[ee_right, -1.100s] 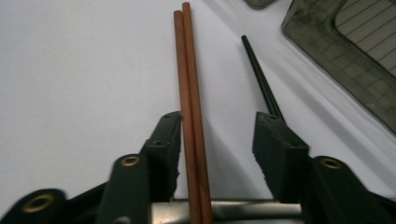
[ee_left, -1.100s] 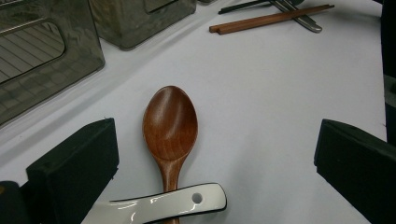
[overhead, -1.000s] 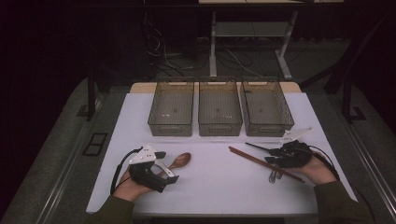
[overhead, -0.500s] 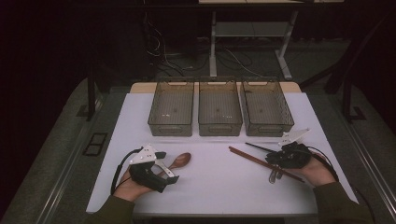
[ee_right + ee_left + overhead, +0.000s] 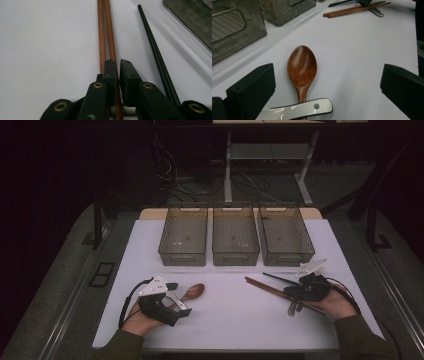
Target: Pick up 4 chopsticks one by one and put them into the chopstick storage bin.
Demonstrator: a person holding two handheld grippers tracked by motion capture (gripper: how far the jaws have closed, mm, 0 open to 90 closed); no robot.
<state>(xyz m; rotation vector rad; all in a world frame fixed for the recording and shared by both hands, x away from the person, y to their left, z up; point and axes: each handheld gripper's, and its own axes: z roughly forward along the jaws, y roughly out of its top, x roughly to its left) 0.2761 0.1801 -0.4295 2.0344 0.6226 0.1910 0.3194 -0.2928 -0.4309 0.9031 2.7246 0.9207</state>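
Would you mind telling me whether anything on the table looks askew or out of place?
Only slightly: the white spoon handle lies crosswise over the wooden spoon stem. The three bins stand in a neat row.

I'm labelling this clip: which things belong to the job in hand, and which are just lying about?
In the job: brown chopsticks, wooden spoon, white spoon; probably the three bins.
Lying about: black chopstick, metal utensil, floor cables.
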